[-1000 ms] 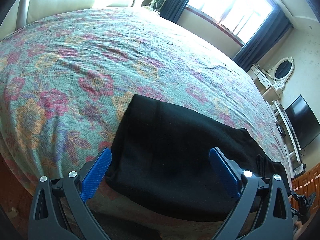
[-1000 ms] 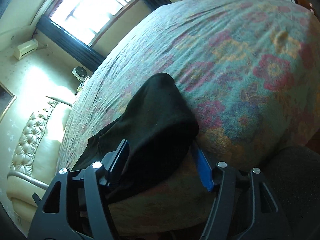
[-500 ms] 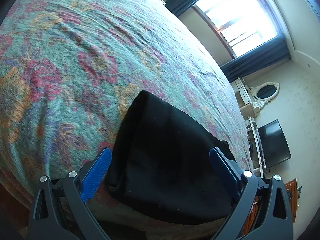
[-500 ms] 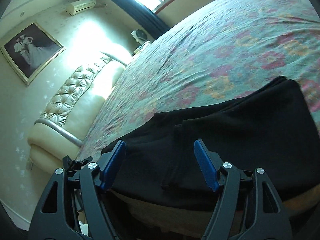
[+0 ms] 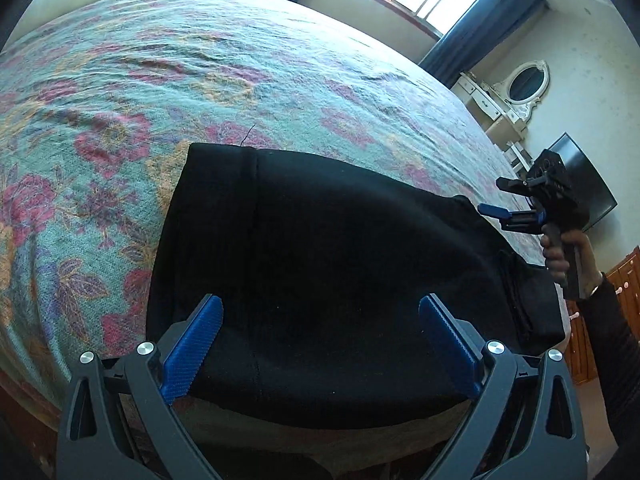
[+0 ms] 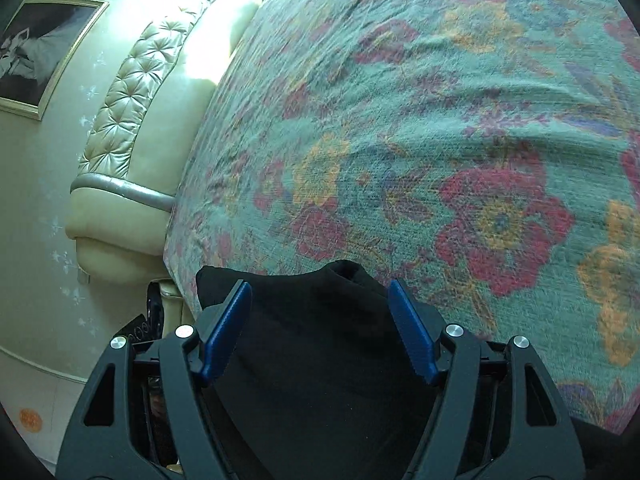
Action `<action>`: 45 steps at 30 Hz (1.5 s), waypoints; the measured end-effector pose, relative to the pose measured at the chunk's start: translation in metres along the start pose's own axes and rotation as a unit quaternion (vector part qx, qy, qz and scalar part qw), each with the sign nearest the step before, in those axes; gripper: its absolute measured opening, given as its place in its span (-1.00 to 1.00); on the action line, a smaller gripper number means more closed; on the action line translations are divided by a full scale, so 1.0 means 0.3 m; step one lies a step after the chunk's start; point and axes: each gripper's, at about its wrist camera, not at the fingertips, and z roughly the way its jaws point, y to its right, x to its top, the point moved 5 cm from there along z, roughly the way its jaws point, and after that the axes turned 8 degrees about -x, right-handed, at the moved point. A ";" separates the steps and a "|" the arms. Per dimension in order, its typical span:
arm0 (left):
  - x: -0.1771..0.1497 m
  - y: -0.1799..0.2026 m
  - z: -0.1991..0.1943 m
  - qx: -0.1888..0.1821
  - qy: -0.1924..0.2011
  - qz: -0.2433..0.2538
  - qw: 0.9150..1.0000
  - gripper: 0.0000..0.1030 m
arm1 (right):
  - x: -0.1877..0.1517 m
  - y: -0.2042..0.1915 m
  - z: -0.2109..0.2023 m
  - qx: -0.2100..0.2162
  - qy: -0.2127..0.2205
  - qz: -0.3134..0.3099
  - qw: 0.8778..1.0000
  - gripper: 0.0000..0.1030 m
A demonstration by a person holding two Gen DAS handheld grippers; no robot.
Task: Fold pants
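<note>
Left wrist view shows the black fabric pants (image 5: 320, 264) folded short near the floral bed (image 5: 240, 80) edge. Right claw (image 5: 500, 200), which gripped an end a second ago, now hovers apart at three o'clock; left claw (image 5: 320, 340) gapes, empty, ready for another fold.

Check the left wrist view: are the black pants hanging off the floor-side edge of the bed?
No, the black pants lie folded on the floral bedspread.

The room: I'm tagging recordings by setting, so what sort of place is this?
Most likely a home bedroom: a bed with a floral bedspread, a tufted cream headboard, and a dressing table with an oval mirror.
</note>
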 end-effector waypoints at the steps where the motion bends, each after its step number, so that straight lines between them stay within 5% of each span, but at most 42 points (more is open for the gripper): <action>1: -0.001 -0.004 0.006 0.004 -0.004 -0.002 1.000 0.89 | 0.003 0.000 0.023 -0.006 -0.013 -0.005 1.000 0.37; 8: -0.009 0.004 0.027 0.034 -0.019 0.018 0.999 0.89 | 0.006 -0.023 0.087 0.021 -0.094 -0.023 0.995 0.37; 15: -0.002 -0.017 0.009 -0.002 -0.004 -0.011 1.000 0.89 | 0.025 -0.016 0.136 0.072 -0.120 0.019 0.990 0.33; 20: -0.004 -0.013 0.002 -0.006 -0.002 -0.014 1.000 0.89 | 0.038 0.035 0.161 0.033 -0.116 0.045 0.992 -0.85; 31: -0.013 0.004 0.009 0.017 -0.012 -0.006 1.000 0.89 | 0.099 0.150 0.160 0.061 -0.050 0.147 0.986 -0.96; 34: -0.021 0.007 0.003 0.015 -0.010 -0.007 1.000 0.89 | 0.116 0.170 0.117 0.049 -0.022 0.152 0.987 -0.83; 35: -0.022 0.007 0.002 0.010 -0.008 -0.008 1.000 0.89 | 0.112 0.150 0.100 0.036 -0.016 0.138 0.990 -0.39; 37: -0.022 0.004 -0.005 0.001 -0.004 -0.015 1.000 0.89 | 0.088 0.080 0.056 0.036 0.002 0.109 0.993 0.14; 42: -0.005 -0.039 -0.065 -0.056 0.025 -0.065 0.996 0.89 | -0.102 -0.124 -0.049 0.058 0.044 0.025 0.997 0.47; 45: 0.008 -0.087 -0.090 -0.049 0.018 -0.070 0.996 0.89 | -0.278 -0.180 -0.112 0.100 0.051 0.018 0.994 0.49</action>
